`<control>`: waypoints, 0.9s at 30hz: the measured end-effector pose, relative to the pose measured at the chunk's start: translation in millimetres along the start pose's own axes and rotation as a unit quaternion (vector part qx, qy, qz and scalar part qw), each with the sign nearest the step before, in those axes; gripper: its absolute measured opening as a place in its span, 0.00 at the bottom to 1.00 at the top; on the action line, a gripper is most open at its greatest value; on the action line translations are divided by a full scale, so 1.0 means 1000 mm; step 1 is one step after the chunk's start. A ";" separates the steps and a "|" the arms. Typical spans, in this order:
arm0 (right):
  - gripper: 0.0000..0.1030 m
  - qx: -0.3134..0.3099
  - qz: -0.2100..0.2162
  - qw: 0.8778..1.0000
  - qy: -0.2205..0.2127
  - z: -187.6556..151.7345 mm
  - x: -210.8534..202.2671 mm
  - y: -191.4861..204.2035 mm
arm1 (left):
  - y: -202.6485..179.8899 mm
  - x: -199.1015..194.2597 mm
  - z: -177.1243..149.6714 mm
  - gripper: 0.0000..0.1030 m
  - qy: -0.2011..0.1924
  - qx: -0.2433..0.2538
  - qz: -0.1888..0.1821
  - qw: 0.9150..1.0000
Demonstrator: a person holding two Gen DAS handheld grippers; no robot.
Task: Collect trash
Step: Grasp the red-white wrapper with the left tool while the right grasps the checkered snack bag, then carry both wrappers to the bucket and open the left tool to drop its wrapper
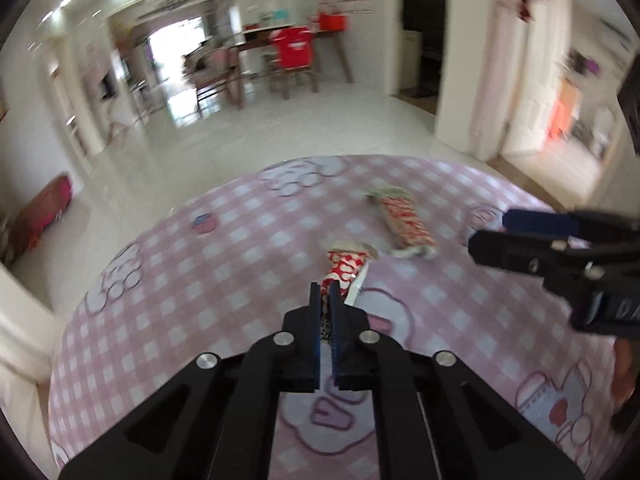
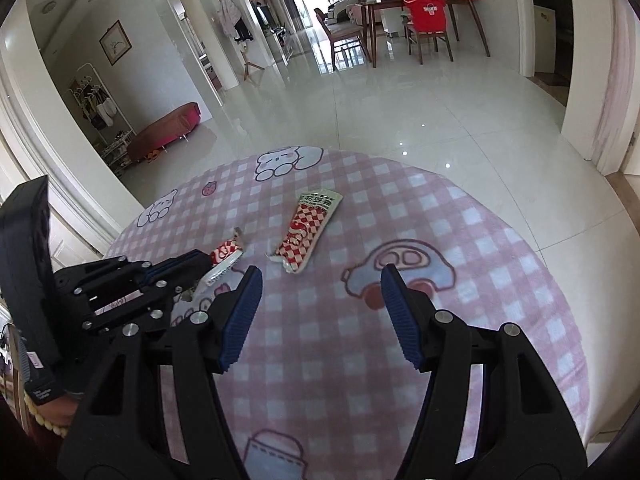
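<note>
My left gripper [image 1: 326,292] is shut on the near end of a small red-and-white snack wrapper [image 1: 346,266], held just above the round table; it shows at the left of the right wrist view [image 2: 208,266] with the wrapper [image 2: 226,254] in its tips. A second, longer red-and-white checked wrapper [image 1: 404,220] lies flat on the cloth beyond it, also in the right wrist view [image 2: 308,230]. My right gripper [image 2: 320,280] is open and empty, above the cloth on the near side of the long wrapper; it shows at the right of the left wrist view [image 1: 490,236].
The round table carries a pink checked cloth [image 2: 460,220] with cartoon prints. Around it is glossy white tile floor [image 2: 360,100]. A dining table with chairs [image 2: 420,20] stands far back, and a red bench [image 2: 168,128] is at the left wall.
</note>
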State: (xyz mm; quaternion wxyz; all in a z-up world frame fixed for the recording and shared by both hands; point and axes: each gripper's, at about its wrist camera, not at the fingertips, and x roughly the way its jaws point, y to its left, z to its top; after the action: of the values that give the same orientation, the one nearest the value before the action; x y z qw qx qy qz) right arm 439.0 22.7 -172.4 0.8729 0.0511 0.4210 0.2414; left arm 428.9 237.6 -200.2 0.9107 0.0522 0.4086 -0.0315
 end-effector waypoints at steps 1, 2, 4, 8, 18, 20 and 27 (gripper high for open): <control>0.59 0.000 -0.001 1.000 0.003 0.002 0.004 0.001 | 0.003 0.001 0.002 0.03 0.001 -0.007 0.006 1.000; 0.59 -0.001 -0.004 1.000 0.004 0.005 0.009 0.003 | 0.006 0.001 0.002 0.03 -0.001 -0.015 0.010 1.000; 0.59 0.001 -0.008 1.000 0.006 0.011 0.018 0.006 | 0.012 0.000 0.001 0.03 0.000 -0.029 0.018 0.999; 0.59 -0.008 -0.021 1.000 0.011 0.020 0.034 0.015 | 0.022 -0.002 0.000 0.03 0.002 -0.054 0.035 0.998; 0.14 -0.063 -0.059 0.996 0.020 0.020 0.047 0.032 | 0.024 -0.005 0.002 0.03 0.006 -0.055 0.040 0.998; 0.13 -0.058 -0.039 0.997 0.018 0.013 0.037 0.027 | 0.021 -0.012 0.001 0.03 0.004 -0.052 0.040 0.998; 0.13 -0.020 0.018 1.000 -0.010 -0.010 -0.025 0.008 | -0.007 -0.053 -0.002 0.03 -0.012 -0.039 0.021 0.999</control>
State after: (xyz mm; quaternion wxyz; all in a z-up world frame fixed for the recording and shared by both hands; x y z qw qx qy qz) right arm 415.3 16.9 -159.2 0.8733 0.0428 0.4067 0.2648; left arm 391.7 231.8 -162.6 0.9172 0.0247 0.3976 0.0033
